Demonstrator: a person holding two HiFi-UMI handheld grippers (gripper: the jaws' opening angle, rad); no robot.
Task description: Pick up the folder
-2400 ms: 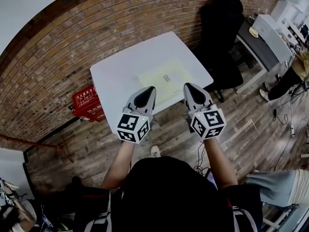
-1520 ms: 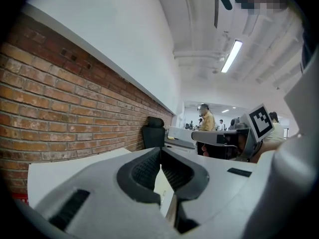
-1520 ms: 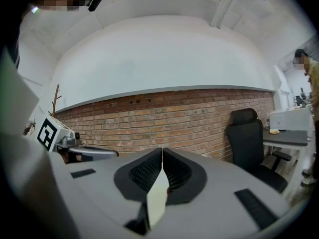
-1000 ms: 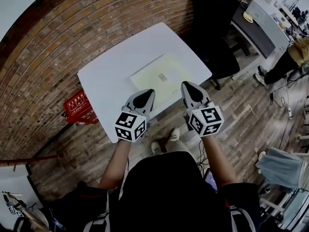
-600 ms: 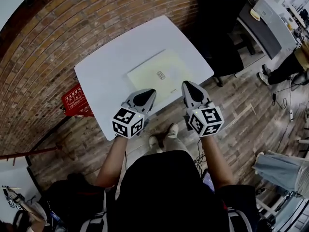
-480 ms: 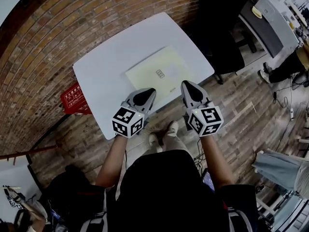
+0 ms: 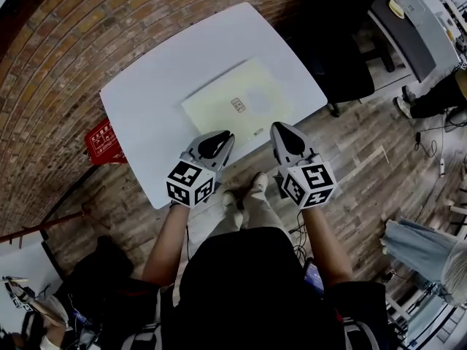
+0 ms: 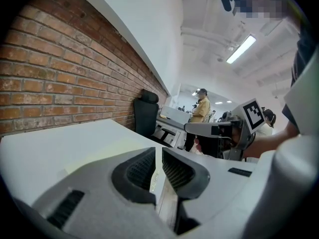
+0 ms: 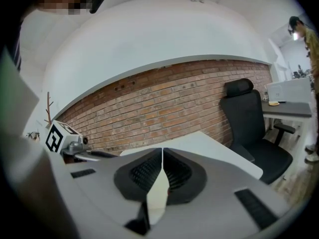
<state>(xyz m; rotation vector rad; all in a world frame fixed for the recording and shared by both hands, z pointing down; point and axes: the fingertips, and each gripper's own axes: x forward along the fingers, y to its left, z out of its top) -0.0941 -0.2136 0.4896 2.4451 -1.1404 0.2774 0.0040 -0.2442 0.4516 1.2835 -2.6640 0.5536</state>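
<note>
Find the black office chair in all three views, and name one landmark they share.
Head view: the black office chair is at the upper right, just right of the white table.
Left gripper view: it stands left of centre, at the far end of the brick wall.
Right gripper view: it is on the right side, beside the table.
Shared landmark: the brick wall behind the table.

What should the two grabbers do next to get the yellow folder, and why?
Probably open both jaws and dip toward the near edge of the folder. The left hand-held gripper and right hand-held gripper are shut and empty, hovering close to that edge, while the folder lies flat on the table.
</note>
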